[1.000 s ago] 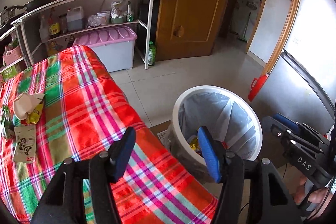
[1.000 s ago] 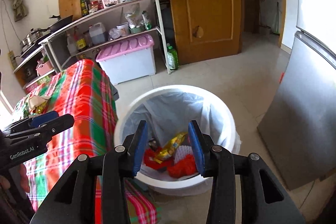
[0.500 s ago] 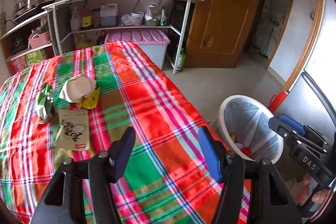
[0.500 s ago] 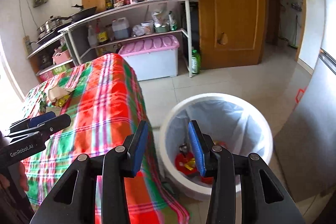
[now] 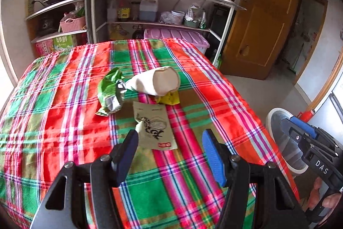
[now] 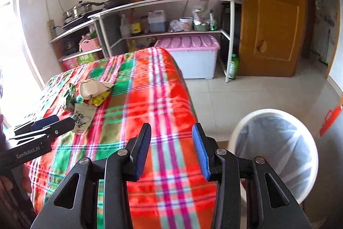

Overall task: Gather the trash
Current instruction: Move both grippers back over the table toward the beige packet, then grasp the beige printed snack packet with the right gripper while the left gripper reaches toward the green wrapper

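**Ana:** Trouble first: what could spoil the next pick?

**Ben:** Four scraps lie bunched in the middle of the plaid cloth (image 5: 64, 100) on the bench. The green foil wrapper (image 5: 109, 91) touches the white paper bag (image 5: 156, 83), and the bag sits on the yellow wrapper (image 5: 169, 98). Jaws closing there could drag a neighbour along or push it aside. The beige printed packet (image 5: 153, 128) lies nearly flat, so the pads might skate over it or pinch the cloth instead, which looks soft and loose.

**Ana:** And the jaws themselves?

**Ben:** Both sets stand apart, nothing between them. The left gripper (image 5: 169, 156) hovers over the cloth; the right gripper (image 6: 171, 149) is over the bench's near edge.

**Ana:** Where's the trash against them?

**Ben:** The beige packet is just ahead of the left jaws, toward the left finger, not yet inside the gap. From the right jaws the whole pile is well apart, off to the left. The white lined bin (image 6: 276, 151) stands on the floor beside the bench, at the right.
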`<state>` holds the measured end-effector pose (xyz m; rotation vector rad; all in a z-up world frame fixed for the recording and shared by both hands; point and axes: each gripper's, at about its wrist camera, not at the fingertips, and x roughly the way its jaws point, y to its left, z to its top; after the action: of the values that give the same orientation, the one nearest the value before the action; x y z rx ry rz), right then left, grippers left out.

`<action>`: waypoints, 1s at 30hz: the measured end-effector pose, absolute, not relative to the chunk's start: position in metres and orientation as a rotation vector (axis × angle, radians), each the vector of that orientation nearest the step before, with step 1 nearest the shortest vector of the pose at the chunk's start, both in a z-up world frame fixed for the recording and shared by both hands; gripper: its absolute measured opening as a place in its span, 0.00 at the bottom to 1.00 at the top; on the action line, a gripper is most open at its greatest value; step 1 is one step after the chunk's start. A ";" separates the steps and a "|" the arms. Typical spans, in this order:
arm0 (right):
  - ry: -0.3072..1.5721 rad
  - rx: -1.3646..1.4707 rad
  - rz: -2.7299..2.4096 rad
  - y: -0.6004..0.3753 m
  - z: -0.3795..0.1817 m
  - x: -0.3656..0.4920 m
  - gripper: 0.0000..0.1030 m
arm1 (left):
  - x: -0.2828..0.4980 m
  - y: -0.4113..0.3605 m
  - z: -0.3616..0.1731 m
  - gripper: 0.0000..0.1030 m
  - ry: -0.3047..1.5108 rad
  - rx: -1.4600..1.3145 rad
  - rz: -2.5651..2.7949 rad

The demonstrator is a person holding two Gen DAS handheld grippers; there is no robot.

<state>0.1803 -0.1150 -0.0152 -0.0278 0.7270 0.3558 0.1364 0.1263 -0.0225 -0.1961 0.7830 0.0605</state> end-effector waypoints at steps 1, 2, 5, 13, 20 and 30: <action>0.730 -0.033 0.365 -0.109 -0.017 0.182 0.40 | 0.136 0.132 -0.023 0.62 0.784 -0.199 0.071; 0.733 -0.039 0.374 -0.103 -0.018 0.184 0.40 | 0.136 0.137 -0.024 0.62 0.785 -0.202 0.082; 0.741 -0.050 0.399 -0.086 -0.021 0.188 0.40 | 0.135 0.154 -0.025 0.62 0.782 -0.201 0.108; 0.779 -0.090 0.482 -0.034 -0.033 0.198 0.40 | 0.136 0.196 -0.026 0.65 0.771 -0.208 0.171; 0.803 -0.127 0.586 0.014 -0.041 0.201 0.40 | 0.141 0.224 -0.027 0.67 0.764 -0.217 0.181; 0.864 -0.084 0.697 0.053 -0.056 0.208 0.46 | 0.144 0.248 -0.033 0.68 0.773 -0.227 0.204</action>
<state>0.2075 0.0531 -0.0559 -0.0837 0.8644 0.6970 0.1443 0.2477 -0.0325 -0.2274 0.7730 0.2044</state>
